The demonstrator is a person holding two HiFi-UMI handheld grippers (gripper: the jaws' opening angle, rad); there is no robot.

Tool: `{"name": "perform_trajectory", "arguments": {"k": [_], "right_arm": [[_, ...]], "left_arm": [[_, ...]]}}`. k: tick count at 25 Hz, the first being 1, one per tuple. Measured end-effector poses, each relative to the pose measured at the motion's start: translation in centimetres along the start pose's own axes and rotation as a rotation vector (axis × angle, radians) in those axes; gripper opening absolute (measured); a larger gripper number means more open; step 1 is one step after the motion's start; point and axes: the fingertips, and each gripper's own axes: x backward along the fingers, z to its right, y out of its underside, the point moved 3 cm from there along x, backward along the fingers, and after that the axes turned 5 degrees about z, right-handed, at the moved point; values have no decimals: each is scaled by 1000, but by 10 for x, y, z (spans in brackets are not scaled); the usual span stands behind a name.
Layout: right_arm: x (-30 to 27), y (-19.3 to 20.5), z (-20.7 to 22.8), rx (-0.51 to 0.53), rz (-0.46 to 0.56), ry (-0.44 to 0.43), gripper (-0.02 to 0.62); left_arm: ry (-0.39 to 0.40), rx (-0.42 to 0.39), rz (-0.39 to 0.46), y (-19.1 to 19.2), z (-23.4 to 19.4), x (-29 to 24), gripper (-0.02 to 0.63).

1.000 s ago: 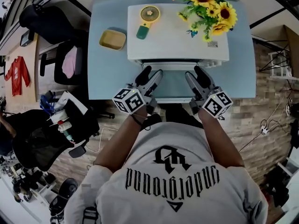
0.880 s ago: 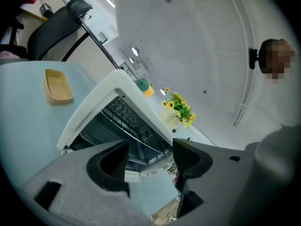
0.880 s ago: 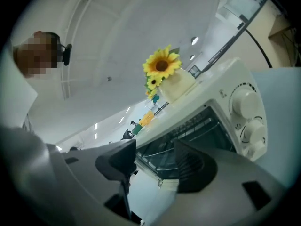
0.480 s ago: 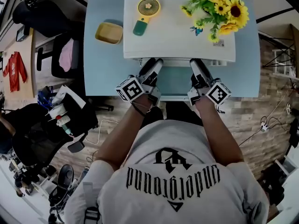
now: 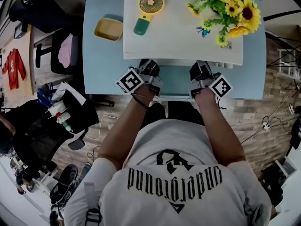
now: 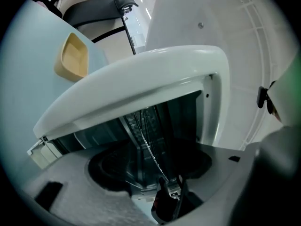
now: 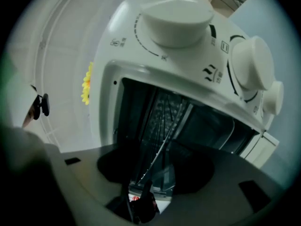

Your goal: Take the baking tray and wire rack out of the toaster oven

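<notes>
While the left gripper (image 5: pixel 149 70) and right gripper (image 5: pixel 201 71) are held at the toaster oven's (image 5: pixel 181 34) open mouth, the wire rack (image 6: pixel 147 142) is seen edge-on inside, its long axis across the cavity. Its front edge is caught between both pairs of parted jaws, and the right jaws have just been closing. The baking tray cannot be made out in the dark.

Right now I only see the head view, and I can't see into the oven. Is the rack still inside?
Observer: Yes, the left gripper view shows the wire rack inside the toaster oven, edge-on.
Operator: Is it grabbed?
Observer: Not yet; the left gripper has its jaws apart, with a rack wire between them.
Operator: Any knobs?
Observer: Yes, the right gripper view shows white knobs on the oven's front.
</notes>
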Motion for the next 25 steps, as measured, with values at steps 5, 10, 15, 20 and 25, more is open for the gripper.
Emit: {"name": "perform_trajectory", "arguments": {"k": [5, 10, 15, 20, 25], "right_arm": [[-8, -5, 17, -66, 61, 41, 186], [-12, -8, 21, -101, 90, 54, 160], [-14, -12, 26, -136, 125, 77, 125], [-18, -12, 24, -172, 147, 72, 38], [-17, -12, 25, -167, 145, 81, 3]], "left_arm": [[-1, 29, 25, -4, -5, -11, 245], [18, 58, 51, -7, -2, -18, 219], [29, 66, 69, -9, -1, -23, 171], [12, 44, 88, -11, -6, -21, 73], [16, 63, 102, -11, -1, -23, 20]]}}
